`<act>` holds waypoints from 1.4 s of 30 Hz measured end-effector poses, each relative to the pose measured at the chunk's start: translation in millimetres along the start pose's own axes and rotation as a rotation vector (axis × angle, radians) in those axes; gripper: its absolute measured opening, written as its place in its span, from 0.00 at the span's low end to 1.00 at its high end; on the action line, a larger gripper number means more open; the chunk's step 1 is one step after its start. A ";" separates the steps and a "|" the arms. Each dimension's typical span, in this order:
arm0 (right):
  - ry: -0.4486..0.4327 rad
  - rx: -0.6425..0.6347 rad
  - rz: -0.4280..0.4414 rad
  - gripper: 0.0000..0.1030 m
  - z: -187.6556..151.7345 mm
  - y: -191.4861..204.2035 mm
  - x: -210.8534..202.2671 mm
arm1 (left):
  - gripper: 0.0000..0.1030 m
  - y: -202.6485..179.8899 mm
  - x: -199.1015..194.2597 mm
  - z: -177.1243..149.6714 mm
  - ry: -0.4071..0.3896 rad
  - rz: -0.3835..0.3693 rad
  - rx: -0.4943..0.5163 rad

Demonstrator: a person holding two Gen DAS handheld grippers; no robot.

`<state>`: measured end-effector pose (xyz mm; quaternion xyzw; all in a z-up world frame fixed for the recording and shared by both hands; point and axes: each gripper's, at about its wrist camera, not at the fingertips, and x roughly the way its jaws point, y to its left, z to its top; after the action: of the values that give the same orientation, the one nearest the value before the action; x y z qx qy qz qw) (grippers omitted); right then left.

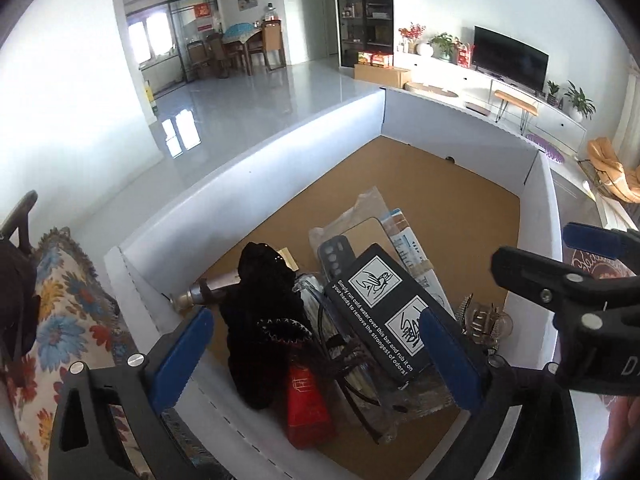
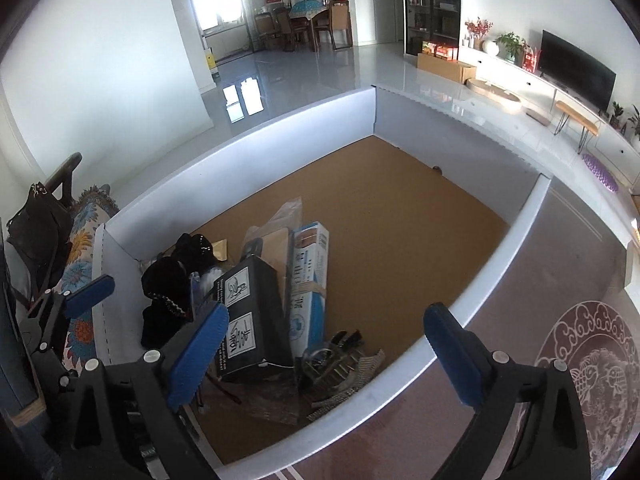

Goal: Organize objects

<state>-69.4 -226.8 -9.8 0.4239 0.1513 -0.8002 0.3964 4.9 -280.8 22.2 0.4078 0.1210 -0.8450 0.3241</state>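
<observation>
Bright living room with a shiny pale floor, a dark flat television (image 1: 510,58) on a long white cabinet, and a dining set far back. Low down sits a big white cardboard box with a brown floor (image 2: 400,216), its walls standing up all around. Beside it is a dark red rug with a white round pattern (image 2: 600,380), and on the other side a flowery cloth with blue and orange blooms (image 1: 60,320).

All the small things lie heaped in the box's near corner. On top is a flat black box with white hand pictures and white writing (image 1: 384,312). Just beside it lies a long white and blue carton (image 2: 310,280), partly under a clear plastic bag (image 2: 280,216). A lumpy black cloth thing with sparkly trim (image 1: 264,320) sits on the other side, touching a red packet (image 1: 306,404). A silver tube (image 1: 200,290) pokes out near the wall. Shiny metal clips (image 2: 340,356) rest by the near wall.

The left claw (image 1: 316,360) hangs over the heap, spread wide and empty. The right claw (image 2: 324,356) is also spread wide, holding nothing, above the box's near edge
</observation>
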 end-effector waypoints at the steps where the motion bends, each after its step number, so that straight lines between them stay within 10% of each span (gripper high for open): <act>1: 0.000 0.002 -0.010 0.99 0.7 -2.9 -2.1 | 1.00 4.4 2.3 4.6 0.010 -0.006 -0.015; 7: -0.009 0.002 -0.084 1.00 8.2 -8.0 -11.1 | 1.00 23.2 -18.8 4.4 -0.059 0.068 -0.120; 16: 0.053 0.069 -0.112 1.00 14.4 -17.2 -5.0 | 1.00 20.0 -5.2 6.5 0.110 -0.047 -0.094; 42: 0.065 0.067 -0.112 1.00 10.8 -9.2 13.9 | 1.00 21.7 -1.7 5.2 0.076 -0.062 -0.132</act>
<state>-87.0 -234.2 -15.4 0.4536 0.1609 -0.8114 0.3317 16.5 -299.0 28.1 0.4135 0.2013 -0.8287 0.3189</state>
